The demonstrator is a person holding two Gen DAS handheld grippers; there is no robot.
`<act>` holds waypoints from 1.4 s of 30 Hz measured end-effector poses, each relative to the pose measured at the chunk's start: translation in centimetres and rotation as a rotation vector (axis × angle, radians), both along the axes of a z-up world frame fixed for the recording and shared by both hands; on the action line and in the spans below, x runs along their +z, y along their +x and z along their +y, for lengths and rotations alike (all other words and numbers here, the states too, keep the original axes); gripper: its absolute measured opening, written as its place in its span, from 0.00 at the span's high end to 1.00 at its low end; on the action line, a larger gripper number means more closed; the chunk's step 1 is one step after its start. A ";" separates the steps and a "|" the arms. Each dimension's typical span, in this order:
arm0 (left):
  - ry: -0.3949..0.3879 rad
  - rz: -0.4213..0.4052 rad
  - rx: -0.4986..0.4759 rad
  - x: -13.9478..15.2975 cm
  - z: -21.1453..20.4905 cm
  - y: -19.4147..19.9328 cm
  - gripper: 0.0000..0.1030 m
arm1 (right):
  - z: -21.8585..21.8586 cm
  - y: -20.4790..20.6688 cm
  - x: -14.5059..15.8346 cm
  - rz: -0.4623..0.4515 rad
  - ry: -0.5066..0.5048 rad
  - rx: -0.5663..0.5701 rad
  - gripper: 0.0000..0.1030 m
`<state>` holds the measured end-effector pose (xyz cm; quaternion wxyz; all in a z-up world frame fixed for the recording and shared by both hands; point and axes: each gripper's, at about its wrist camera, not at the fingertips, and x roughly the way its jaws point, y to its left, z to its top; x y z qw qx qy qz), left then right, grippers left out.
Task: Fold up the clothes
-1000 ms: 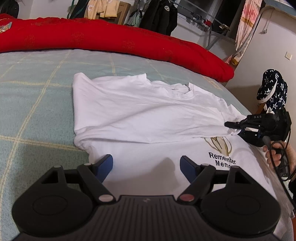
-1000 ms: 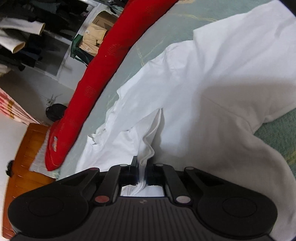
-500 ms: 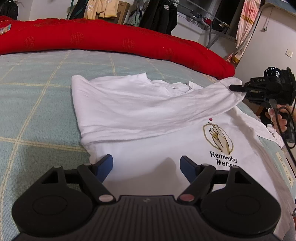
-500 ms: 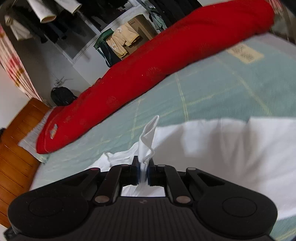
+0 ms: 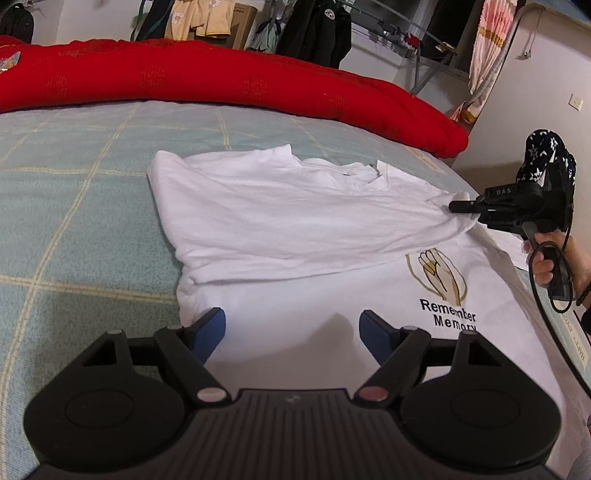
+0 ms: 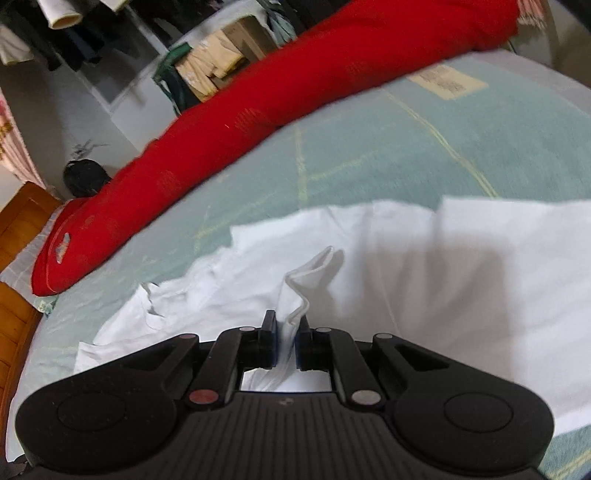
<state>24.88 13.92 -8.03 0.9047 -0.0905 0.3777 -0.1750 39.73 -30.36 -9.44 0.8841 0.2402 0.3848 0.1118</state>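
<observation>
A white T-shirt (image 5: 280, 221) with a hand print and the words "Remember Memory" lies on the pale green checked bed (image 5: 74, 206), one side folded across it. My left gripper (image 5: 291, 328) hovers open over the shirt's near hem, nothing between its blue pads. My right gripper (image 6: 286, 341) is shut on a bunched fold of the shirt's cloth (image 6: 310, 273), which sticks up between its fingers. In the left wrist view the right gripper (image 5: 456, 206) pinches the shirt's right edge, held by a hand (image 5: 550, 266).
A long red quilt roll (image 5: 229, 85) runs along the far side of the bed. Behind it hang dark clothes (image 5: 314, 29) on a rack, with a cardboard box (image 6: 225, 48) nearby. A wooden headboard (image 6: 14, 236) stands at the bed's left in the right wrist view.
My right gripper has lifted the shirt's right edge and rolled, then carried it inward over the shirt. The left gripper has stayed still and open.
</observation>
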 end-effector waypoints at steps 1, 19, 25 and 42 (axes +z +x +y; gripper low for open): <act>-0.001 0.000 0.000 0.0 0.0 0.0 0.23 | 0.0 0.1 -0.1 0.009 -0.016 -0.005 0.87; -0.235 -0.040 0.082 4.4 3.7 6.4 0.25 | 7.8 -2.6 5.2 -0.102 -0.243 0.195 0.00; -0.243 0.037 0.127 0.3 3.8 11.2 0.25 | 10.6 -1.7 0.6 -0.045 -0.312 0.314 0.00; -0.136 0.025 0.213 -1.0 5.0 16.1 0.29 | 10.9 -2.5 0.1 -0.067 -0.370 0.378 0.00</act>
